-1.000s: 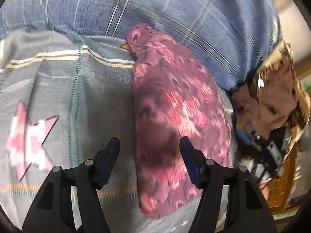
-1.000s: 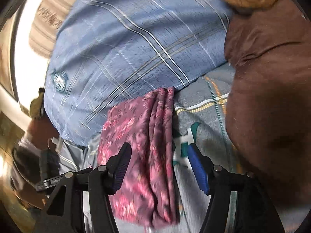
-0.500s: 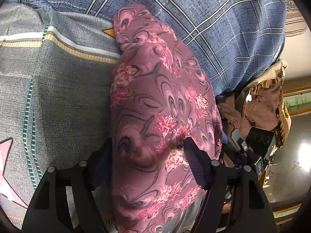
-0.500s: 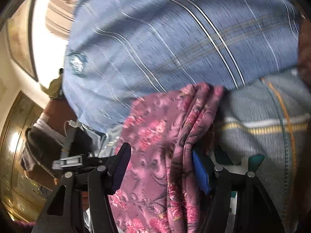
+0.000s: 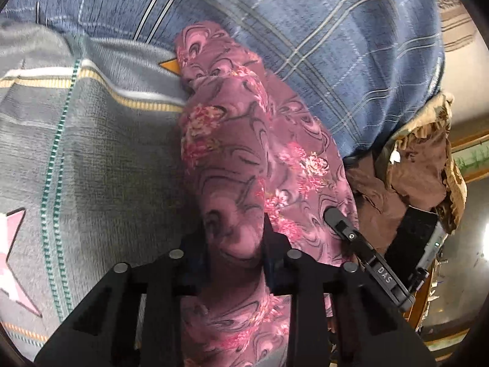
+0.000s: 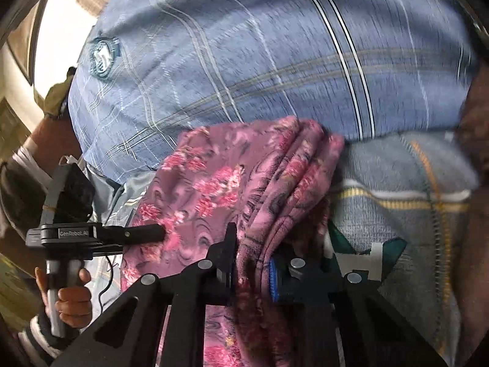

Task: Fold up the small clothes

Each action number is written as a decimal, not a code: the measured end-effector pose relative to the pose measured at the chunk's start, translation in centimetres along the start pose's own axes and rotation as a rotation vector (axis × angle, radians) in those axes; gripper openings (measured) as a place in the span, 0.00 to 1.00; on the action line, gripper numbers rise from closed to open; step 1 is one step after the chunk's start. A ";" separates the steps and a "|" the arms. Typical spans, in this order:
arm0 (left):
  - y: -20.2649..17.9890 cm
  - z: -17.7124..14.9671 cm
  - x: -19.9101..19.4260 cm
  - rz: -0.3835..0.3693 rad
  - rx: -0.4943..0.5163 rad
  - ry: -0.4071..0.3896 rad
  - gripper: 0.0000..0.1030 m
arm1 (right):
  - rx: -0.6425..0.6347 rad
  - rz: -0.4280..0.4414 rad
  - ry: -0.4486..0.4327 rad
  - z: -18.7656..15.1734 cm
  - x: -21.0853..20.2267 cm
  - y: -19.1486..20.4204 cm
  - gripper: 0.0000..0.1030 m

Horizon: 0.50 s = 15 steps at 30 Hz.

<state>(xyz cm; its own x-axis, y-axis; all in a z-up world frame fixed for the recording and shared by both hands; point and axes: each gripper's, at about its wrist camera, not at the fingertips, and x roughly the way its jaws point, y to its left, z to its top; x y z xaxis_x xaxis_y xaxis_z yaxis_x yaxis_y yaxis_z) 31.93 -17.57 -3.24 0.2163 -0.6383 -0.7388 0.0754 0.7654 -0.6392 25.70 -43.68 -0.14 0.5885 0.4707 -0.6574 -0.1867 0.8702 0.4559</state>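
A folded maroon cloth with pink flowers [image 5: 244, 140] lies on a grey striped blanket [image 5: 101, 153]; it also shows in the right wrist view [image 6: 220, 183]. My left gripper [image 5: 233, 244] is shut on a bunched ridge of this floral cloth near its close end. My right gripper [image 6: 252, 263] is shut on the cloth's stacked folded edge. Each gripper shows in the other's view: the right one [image 5: 366, 257] at the cloth's right side, the left one [image 6: 101, 234] at its left side.
A blue plaid fabric [image 5: 305, 36] lies just behind the cloth and fills the back of the right wrist view [image 6: 259, 55]. A brown garment with a frilled edge [image 5: 421, 168] lies at the right. A pink star pattern [image 5: 12, 244] marks the blanket at left.
Both grippers moved forward onto the floral cloth and went from open to shut on it. The cloth now bunches up between the fingers.
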 end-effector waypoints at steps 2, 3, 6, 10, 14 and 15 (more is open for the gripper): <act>-0.5 -0.4 -1.3 -0.039 0.005 -0.009 0.24 | -0.013 0.003 -0.020 -0.1 -1.1 1.0 0.15; -0.6 -0.6 -2.0 -0.054 0.012 -0.018 0.23 | -0.020 0.007 -0.028 -0.1 -1.7 1.8 0.15; -1.3 -1.3 -5.0 -0.086 0.034 -0.055 0.23 | -0.042 0.018 -0.064 0.0 -3.7 4.1 0.15; -1.5 -2.1 -10.0 -0.114 0.057 -0.099 0.23 | -0.059 0.074 -0.128 0.2 -6.8 7.3 0.15; -0.8 -3.8 -14.9 -0.100 0.078 -0.145 0.24 | -0.068 0.164 -0.172 0.0 -8.7 11.2 0.17; -0.6 -4.0 -15.4 -0.093 0.077 -0.151 0.24 | -0.059 0.195 -0.173 -0.5 -8.7 12.1 0.17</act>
<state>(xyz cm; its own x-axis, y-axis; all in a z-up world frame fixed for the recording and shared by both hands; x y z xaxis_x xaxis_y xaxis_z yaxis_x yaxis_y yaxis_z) 24.61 -8.54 7.70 0.3476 -0.6915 -0.6332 0.1748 0.7112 -0.6809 17.93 -37.18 10.81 0.6619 0.6028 -0.4456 -0.3521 0.7748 0.5251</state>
